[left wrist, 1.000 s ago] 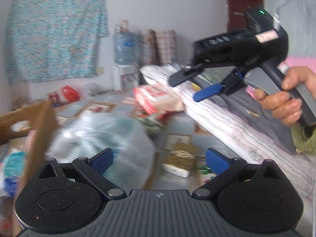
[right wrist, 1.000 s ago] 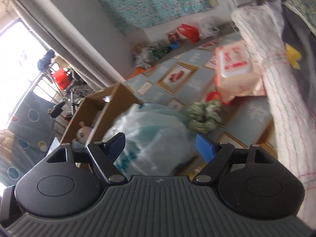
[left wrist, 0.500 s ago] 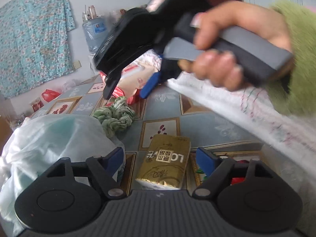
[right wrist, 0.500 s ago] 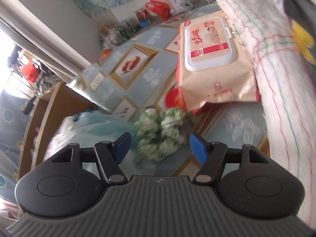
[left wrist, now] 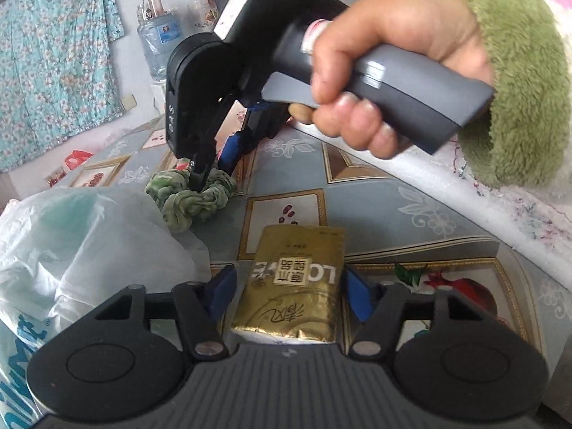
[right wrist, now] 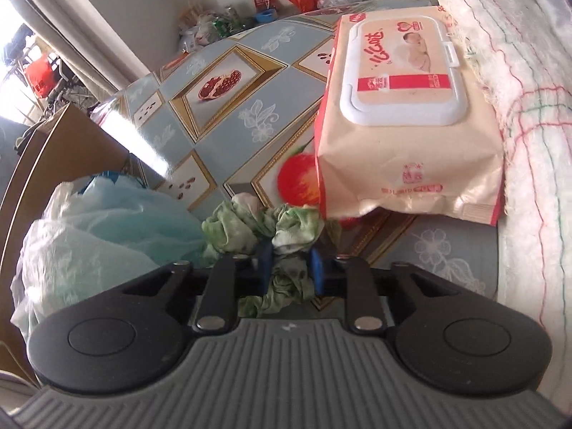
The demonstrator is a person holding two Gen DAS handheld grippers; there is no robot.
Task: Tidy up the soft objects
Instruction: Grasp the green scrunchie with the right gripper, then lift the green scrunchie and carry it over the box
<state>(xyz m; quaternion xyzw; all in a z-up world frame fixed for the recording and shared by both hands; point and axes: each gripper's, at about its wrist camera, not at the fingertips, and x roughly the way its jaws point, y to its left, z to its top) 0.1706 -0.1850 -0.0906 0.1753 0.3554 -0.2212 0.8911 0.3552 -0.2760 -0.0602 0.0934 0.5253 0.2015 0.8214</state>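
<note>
Right tool [right wrist: 289,268]: jaws have just been closing, now pinched on the green scrunchie [right wrist: 264,228] on the floor. Left tool [left wrist: 289,295]: jaws narrowing around the gold tissue pack [left wrist: 293,286], pads beside it, not yet touching. Step: pickup. Next: finish left grip, lift both.

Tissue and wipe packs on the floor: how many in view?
2. A gold tissue pack lies between the left gripper fingers. A pink wet-wipes pack lies against the bed edge, beyond the green scrunchie. More may sit behind the plastic bag.
</note>
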